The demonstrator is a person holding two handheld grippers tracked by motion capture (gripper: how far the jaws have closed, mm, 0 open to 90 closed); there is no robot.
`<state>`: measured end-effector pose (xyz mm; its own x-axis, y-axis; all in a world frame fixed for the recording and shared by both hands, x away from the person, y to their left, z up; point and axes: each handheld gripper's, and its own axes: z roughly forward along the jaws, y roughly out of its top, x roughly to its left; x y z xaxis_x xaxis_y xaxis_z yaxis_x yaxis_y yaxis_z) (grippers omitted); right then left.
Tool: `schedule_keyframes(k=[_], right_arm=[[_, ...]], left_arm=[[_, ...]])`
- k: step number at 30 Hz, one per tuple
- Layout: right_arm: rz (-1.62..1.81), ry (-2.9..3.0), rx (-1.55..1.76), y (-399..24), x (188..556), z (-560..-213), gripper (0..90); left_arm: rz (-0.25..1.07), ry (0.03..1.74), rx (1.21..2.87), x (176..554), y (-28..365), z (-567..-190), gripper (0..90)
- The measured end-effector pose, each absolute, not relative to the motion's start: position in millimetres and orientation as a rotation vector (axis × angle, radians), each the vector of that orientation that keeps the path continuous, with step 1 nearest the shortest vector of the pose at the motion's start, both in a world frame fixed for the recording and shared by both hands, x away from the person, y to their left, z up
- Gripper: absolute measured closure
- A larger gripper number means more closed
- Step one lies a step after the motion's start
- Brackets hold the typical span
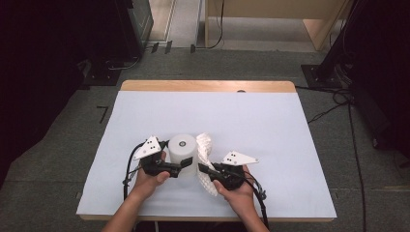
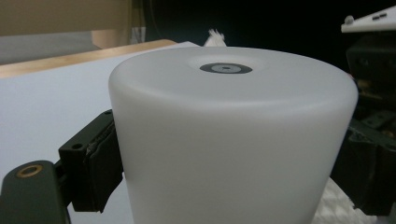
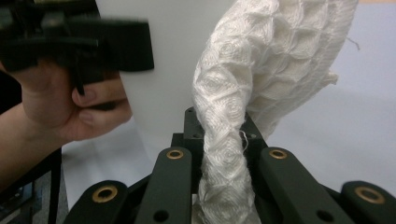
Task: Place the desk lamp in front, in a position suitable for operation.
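though partly hidden, cloth between right claw

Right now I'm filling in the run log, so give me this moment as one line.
left gripper: shut on white cylinder | right gripper: shut on white cloth | cloth against cylinder's side | table: white cover

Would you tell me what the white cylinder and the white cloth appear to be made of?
The white cylinder looks like matte, slightly translucent plastic: smooth wall, soft sheen, rounded rim. The white cloth seems a woven textile, perhaps cotton: raised honeycomb pattern, frayed threads at its edge.
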<state>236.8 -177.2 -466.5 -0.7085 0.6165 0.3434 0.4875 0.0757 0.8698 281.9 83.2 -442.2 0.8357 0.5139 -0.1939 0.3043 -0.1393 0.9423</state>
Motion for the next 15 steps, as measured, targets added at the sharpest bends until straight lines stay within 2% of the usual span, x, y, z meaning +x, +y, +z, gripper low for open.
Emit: schedule_keyframes(k=[5,12,15], right_arm=[[1.697,2.270,1.122,-169,235,-469,80.1],[1.712,2.208,1.124,-180,236,-460,80.2],[1.739,2.160,1.124,-187,236,-453,80.1]], left_arm=[[0.305,0.713,1.703,281,84,-441,9.1],[0.263,0.655,1.764,279,74,-447,9.1],[0.298,0.647,1.785,277,69,-450,9.1]])
